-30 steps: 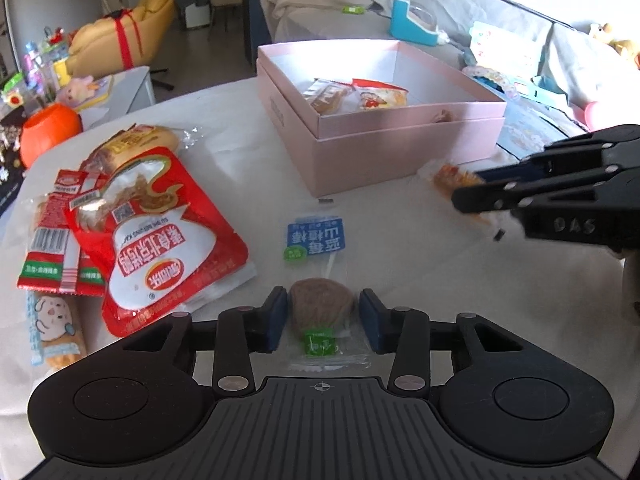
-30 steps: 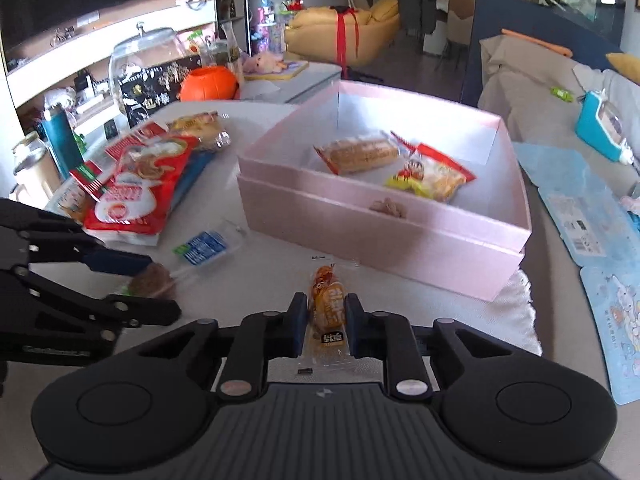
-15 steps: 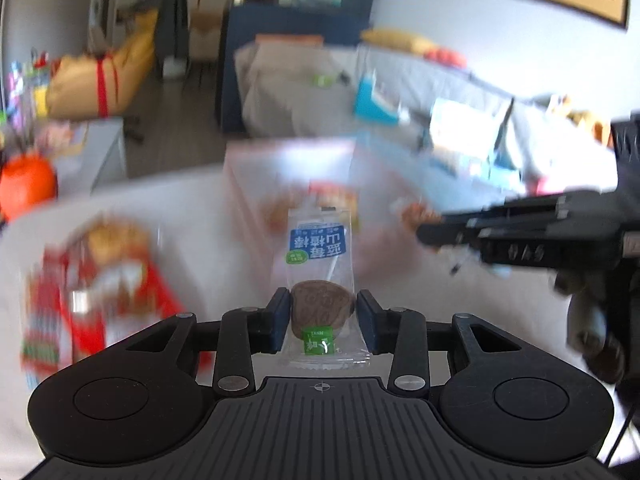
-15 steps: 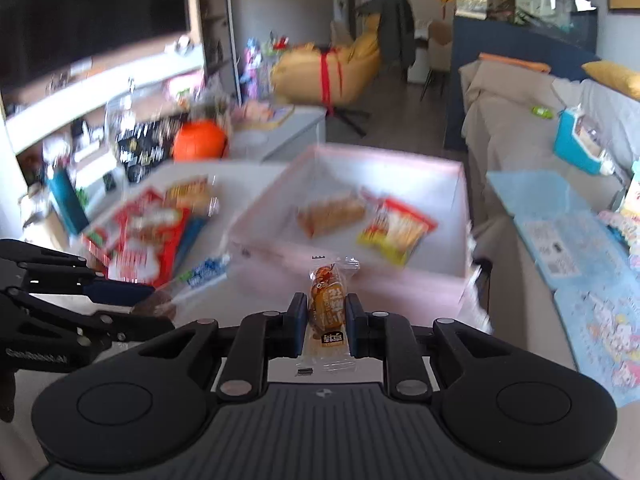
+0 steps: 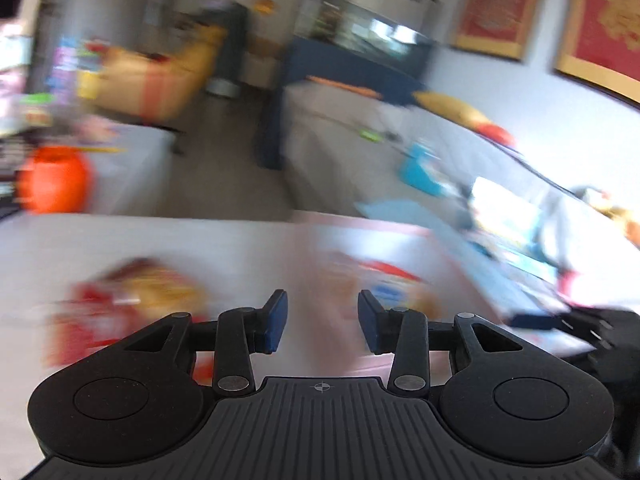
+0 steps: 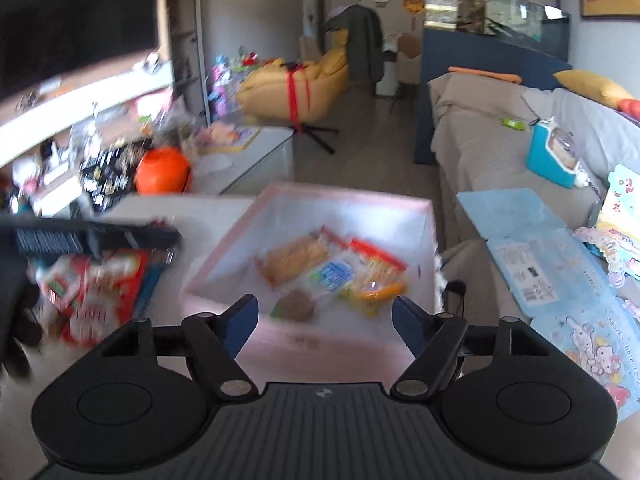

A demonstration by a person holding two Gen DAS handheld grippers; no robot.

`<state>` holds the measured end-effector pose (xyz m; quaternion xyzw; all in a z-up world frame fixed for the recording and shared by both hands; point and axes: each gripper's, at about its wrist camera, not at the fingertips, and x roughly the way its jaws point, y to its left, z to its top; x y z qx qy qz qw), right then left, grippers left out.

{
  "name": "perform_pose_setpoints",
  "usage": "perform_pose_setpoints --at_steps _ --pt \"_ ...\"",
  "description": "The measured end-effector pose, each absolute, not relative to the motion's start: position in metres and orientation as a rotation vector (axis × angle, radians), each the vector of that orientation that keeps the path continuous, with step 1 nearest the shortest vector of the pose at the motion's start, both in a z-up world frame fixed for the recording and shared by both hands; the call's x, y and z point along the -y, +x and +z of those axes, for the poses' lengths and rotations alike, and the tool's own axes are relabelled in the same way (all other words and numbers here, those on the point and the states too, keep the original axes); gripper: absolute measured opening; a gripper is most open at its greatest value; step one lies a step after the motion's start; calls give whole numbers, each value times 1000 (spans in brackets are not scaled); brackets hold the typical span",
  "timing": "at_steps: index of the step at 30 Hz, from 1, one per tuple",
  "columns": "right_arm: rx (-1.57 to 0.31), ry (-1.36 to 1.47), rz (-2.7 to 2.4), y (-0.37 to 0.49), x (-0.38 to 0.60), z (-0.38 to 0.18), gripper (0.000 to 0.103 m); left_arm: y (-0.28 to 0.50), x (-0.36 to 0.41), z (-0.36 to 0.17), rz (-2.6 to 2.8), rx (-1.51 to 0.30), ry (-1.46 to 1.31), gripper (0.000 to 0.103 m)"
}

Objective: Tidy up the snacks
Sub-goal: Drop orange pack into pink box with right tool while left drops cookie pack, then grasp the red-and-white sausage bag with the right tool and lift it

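Left gripper (image 5: 320,320): jaws apart, nothing between them; view heavily blurred. Right gripper (image 6: 324,320): jaws wide apart, empty, poised above near wall of pink box (image 6: 428,216). Box holds several snack packets, incl. blue-label packet (image 6: 332,276) and orange packet (image 6: 376,290). Red snack bags (image 6: 100,292) lie on surface (image 6: 180,208) left of box.

Step, judged: drop-off into box done. Next: go left, grip red bags, carry to box.
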<state>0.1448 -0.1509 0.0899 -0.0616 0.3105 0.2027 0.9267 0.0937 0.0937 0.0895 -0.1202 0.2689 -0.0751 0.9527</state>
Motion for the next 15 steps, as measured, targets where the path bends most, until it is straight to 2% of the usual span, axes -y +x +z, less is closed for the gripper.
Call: perform_pose_setpoints --at_steps 5,10,15 --pt "-708 -142 543 127 119 74 76 70 -139 77 96 -569 -233 43" --pt "-801 -66 696 123 72 70 79 69 -141 51 138 -663 -139 43" --pt "-816 -80 720 125 20 67 84 41 -162 46 121 -610 -210 42"
